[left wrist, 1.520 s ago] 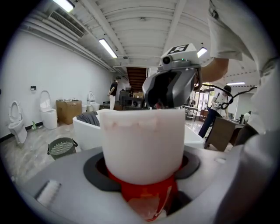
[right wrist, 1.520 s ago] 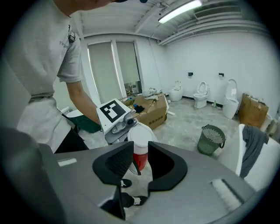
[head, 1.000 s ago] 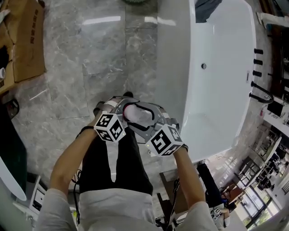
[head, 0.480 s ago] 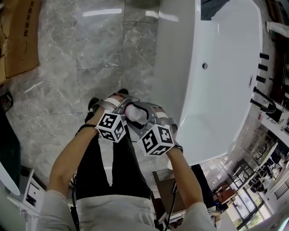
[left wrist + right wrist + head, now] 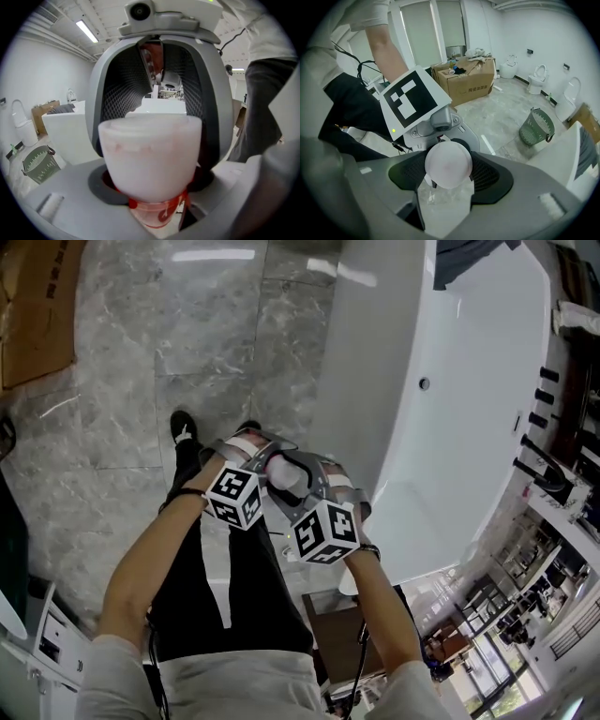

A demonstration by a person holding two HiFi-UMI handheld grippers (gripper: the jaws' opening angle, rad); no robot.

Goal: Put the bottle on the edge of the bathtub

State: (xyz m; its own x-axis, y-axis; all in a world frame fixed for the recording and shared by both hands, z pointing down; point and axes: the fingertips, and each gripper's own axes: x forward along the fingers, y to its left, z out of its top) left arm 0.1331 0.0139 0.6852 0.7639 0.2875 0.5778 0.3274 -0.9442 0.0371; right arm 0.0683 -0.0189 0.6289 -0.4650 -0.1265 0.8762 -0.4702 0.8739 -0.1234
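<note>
Both grippers meet in front of my body over the floor, with a bottle (image 5: 285, 474) held between them. It has a white cap (image 5: 150, 154) and a pinkish-red body (image 5: 157, 213). My left gripper (image 5: 251, 454) is shut on the bottle's red part. Facing it, my right gripper (image 5: 314, 479) is shut on the bottle (image 5: 447, 165) too, with a dark pad on each side. The white bathtub (image 5: 405, 418) lies to the right of the grippers, and its near rim is a short way beyond them.
A cardboard box (image 5: 37, 315) sits on the marble floor at the upper left. Dark taps (image 5: 544, 399) line the tub's far side, and a drain (image 5: 424, 383) shows inside. A green basket (image 5: 536, 126), another box (image 5: 468, 79) and toilets (image 5: 539, 77) stand further off.
The grippers stay joined on the bottle. The person has stepped forward, a foot now shows ahead on the left, and the tub has drawn slightly nearer.
</note>
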